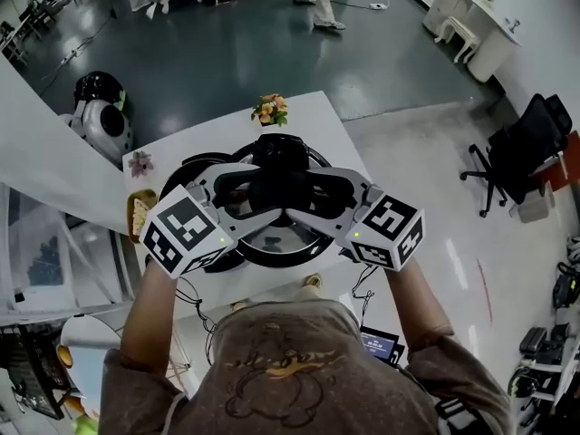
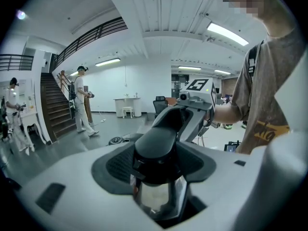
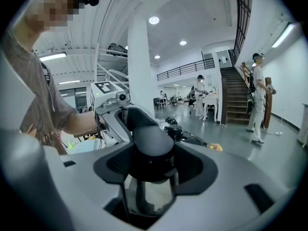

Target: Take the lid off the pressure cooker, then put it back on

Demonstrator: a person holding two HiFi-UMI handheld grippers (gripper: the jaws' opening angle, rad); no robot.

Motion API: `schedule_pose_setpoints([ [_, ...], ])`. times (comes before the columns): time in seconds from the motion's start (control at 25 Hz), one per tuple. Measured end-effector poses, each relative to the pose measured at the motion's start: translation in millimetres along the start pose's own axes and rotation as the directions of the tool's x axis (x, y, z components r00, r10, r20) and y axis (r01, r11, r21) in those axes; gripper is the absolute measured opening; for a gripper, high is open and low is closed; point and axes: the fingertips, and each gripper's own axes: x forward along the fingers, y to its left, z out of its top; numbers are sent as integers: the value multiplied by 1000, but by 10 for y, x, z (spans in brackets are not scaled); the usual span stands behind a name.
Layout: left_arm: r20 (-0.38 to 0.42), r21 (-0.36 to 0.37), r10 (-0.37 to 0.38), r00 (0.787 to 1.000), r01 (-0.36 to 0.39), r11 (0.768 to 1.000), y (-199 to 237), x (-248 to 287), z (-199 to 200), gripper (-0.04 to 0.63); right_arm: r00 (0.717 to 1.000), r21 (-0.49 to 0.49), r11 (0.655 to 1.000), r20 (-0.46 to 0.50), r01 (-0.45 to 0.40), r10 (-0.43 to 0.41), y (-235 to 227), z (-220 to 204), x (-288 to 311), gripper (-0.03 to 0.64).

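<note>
I can read no words, brand names or numbers anywhere in these views. The left marker cube [image 1: 186, 234] and the right marker cube [image 1: 391, 231] carry only black-and-white square patterns, not letters. The shirt [image 1: 281, 361], near me in the head view, bears a printed drawing in which I make out no lettering. A small lit screen [image 1: 379, 343] just right of it shows lines too small to read.

Tool [image 3: 153, 170] apparently tight on lid handle [image 3: 152, 141]
</note>
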Motion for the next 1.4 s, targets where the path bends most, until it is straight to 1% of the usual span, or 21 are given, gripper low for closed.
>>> schedule_pose_setpoints([
  [0.36, 15, 44, -81, 997, 80, 996, 152, -539, -269, 272, 995, 17, 995, 5, 98, -98, 371, 158, 478, 258],
  [0.56, 23, 61, -120, 992, 119, 991, 465, -978, -721, 272, 989, 21, 989, 0, 148, -148, 586, 193, 1148, 258],
  [0.64, 18, 64, -130, 991, 128, 990, 534, -1067, -776, 272, 987, 23, 987, 0, 159, -159, 621, 230, 1265, 258],
  [0.84, -3, 60, -137, 991, 137, 989, 479, -996, -681, 272, 988, 47, 987, -6, 157, -157, 583, 236, 1134, 258],
  [1.08, -21, 48, -133, 991, 134, 990, 537, -1014, -847, 272, 988, 33, 988, -36, 154, -153, 597, 136, 1288, 258],
  [1.28, -30, 38, -136, 990, 137, 990, 587, -979, -921, 272, 988, 54, 987, -44, 150, -147, 555, 77, 1354, 258],
  [1.4, -40, 45, -130, 991, 132, 990, 611, -989, -952, 272, 988, 56, 987, -47, 150, -147, 552, 64, 1393, 258],
])
